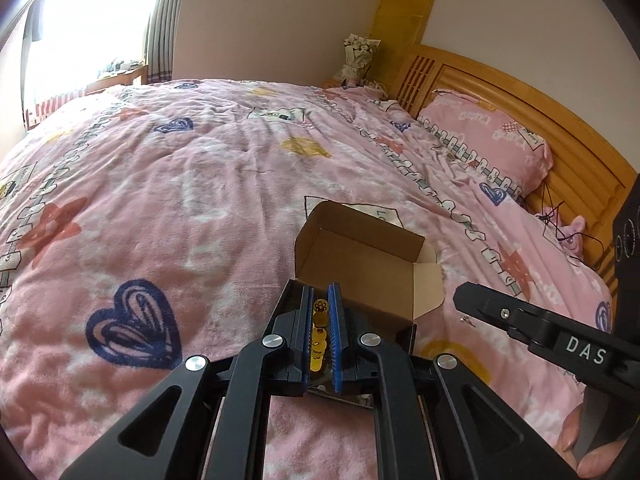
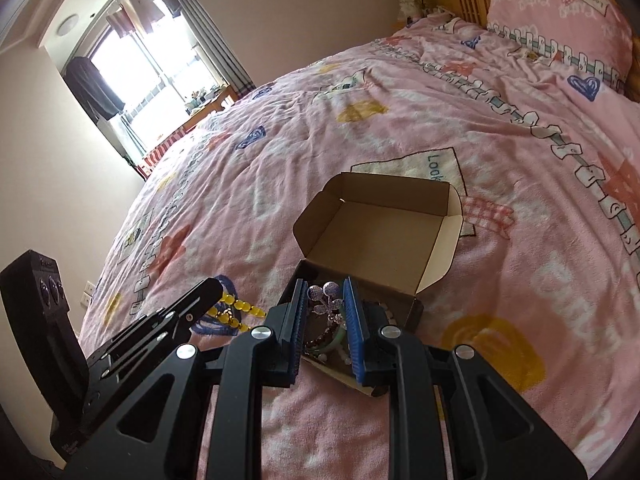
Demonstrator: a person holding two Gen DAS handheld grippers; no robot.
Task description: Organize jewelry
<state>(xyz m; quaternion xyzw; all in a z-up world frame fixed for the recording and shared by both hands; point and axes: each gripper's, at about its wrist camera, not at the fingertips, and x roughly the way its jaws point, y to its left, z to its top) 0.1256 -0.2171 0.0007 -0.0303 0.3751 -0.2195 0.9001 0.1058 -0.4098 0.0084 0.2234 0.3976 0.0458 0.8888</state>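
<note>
An open cardboard box point(image 1: 360, 256) lies on the pink bedspread, lid flap up; it also shows in the right wrist view point(image 2: 384, 224). My left gripper point(image 1: 321, 300) is shut on a yellow bead bracelet point(image 1: 319, 332) just in front of the box; the beads point(image 2: 236, 308) hang below it in the right wrist view. My right gripper point(image 2: 326, 296) is narrowly apart over the box, with a purple flower ornament point(image 2: 326, 300) between its pads; a dark bead bracelet point(image 2: 320, 338) and a green bangle point(image 2: 336, 340) lie in the box below.
The pink quilt point(image 1: 200, 184) covers the whole bed. A pillow point(image 1: 492, 140) and wooden headboard point(image 1: 520, 92) are at the right. A window with curtains point(image 2: 152, 64) is at the far end. A small metal trinket point(image 1: 467, 320) lies on the quilt right of the box.
</note>
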